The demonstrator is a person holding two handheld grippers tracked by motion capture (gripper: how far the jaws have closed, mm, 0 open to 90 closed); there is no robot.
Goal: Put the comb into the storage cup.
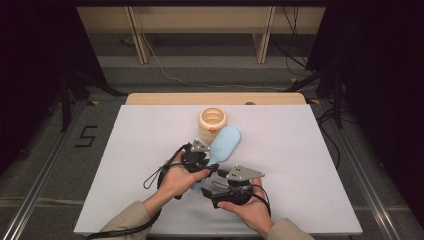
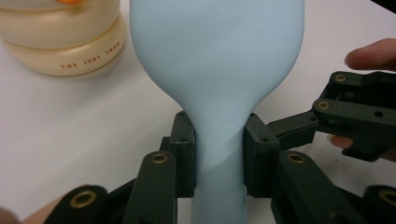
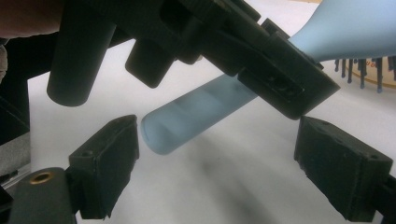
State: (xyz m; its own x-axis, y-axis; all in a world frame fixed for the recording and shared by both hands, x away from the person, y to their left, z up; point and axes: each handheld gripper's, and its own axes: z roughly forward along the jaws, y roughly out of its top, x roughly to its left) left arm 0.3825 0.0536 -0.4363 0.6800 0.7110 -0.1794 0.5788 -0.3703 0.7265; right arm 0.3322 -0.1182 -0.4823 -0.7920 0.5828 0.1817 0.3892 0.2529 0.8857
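- Hairbrush, pale blue, lifted off the white table beside the cream bottle; left gripper clamps its neck.
- Right gripper jaws wide around the handle end, not touching.
- Judged: pick-up done, handover pending.

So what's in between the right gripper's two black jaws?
The free end of the blue hairbrush's handle pokes into the gap of the right gripper, nearer one jaw and not pinched. Below it lies bare white table, as the right gripper view shows.
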